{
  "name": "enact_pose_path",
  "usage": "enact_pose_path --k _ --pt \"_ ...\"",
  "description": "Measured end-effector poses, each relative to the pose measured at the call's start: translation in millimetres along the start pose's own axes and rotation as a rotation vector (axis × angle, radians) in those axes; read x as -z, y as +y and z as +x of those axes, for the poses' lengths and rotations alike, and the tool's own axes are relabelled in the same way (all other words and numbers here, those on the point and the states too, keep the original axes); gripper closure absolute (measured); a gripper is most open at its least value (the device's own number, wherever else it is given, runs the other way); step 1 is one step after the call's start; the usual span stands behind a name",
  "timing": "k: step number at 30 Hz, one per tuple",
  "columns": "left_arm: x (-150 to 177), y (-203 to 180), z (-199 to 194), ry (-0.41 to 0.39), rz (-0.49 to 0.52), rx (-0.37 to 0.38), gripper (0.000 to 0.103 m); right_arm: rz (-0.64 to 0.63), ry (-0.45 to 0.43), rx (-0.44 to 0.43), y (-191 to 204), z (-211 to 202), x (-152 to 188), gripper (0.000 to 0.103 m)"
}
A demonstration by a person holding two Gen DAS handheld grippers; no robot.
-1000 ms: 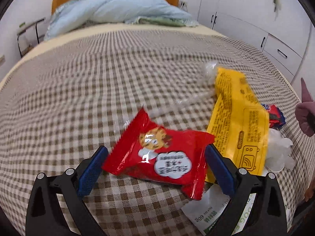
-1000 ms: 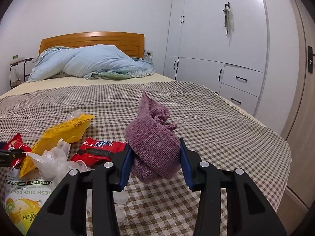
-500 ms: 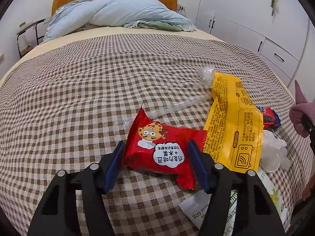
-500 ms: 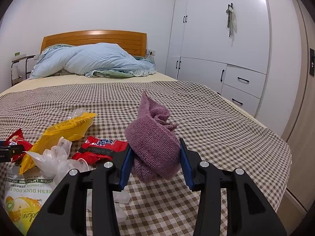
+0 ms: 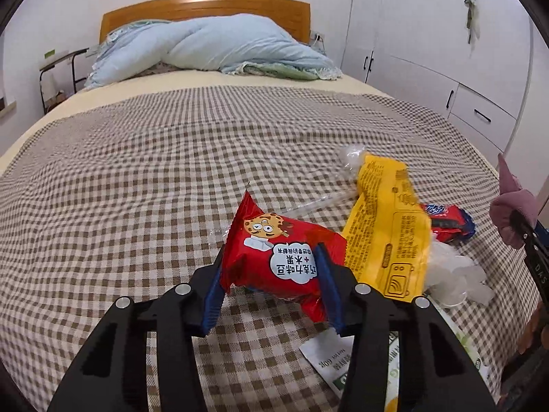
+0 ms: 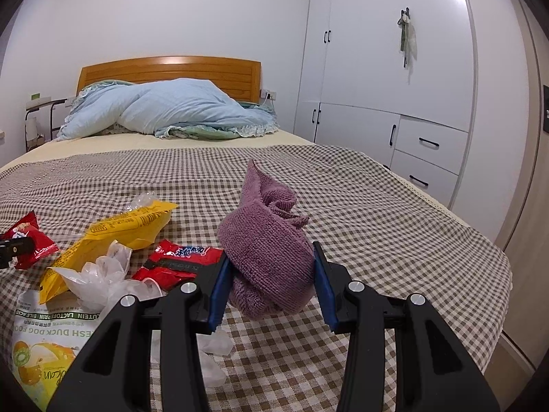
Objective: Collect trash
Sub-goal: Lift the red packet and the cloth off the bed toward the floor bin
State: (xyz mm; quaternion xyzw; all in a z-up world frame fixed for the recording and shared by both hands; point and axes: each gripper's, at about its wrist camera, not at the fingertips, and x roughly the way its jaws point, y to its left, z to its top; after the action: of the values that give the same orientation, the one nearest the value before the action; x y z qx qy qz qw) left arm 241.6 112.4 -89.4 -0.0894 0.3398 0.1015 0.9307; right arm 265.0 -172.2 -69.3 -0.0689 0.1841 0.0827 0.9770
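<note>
My left gripper has its jaws closing, and the blue pads press both sides of a red cookie packet, which tilts up off the checked blanket. The same packet shows at the far left of the right wrist view. My right gripper is shut on a bunched purple towel just above the blanket. Between the two lie a yellow wrapper, a red-and-blue wrapper, crumpled clear plastic and a white dog-food pouch.
The checked blanket covers the near part of the bed; a light blue quilt is heaped by the wooden headboard. White wardrobes with drawers line the right wall. A small side table stands at the far left.
The left jaws came together from wide apart onto the red cookie packet, and the gripper rose with it. The right gripper and towel stayed put.
</note>
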Motion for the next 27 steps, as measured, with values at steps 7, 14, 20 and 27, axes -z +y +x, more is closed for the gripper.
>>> enact_pose_path --k 7,14,20,27 --pt "-2.4 -2.6 -19.6 -0.042 -0.001 0.036 0.057 0.018 -0.005 -0.034 3.0 -8.0 -1.8 0.060" --pt "-4.4 -5.2 -39.4 -0.089 0.008 0.049 0.057 0.025 -0.019 -0.083 8.4 -21.7 -4.5 0.060" --pt "-3.0 -14.2 -55.6 -0.125 0.034 0.062 0.057 0.014 -0.048 -0.114 9.9 -38.1 -7.6 0.060" --pt "-0.3 -31.0 -75.3 -0.159 0.073 0.095 0.057 -0.004 -0.060 -0.145 8.8 -54.7 -7.2 0.060"
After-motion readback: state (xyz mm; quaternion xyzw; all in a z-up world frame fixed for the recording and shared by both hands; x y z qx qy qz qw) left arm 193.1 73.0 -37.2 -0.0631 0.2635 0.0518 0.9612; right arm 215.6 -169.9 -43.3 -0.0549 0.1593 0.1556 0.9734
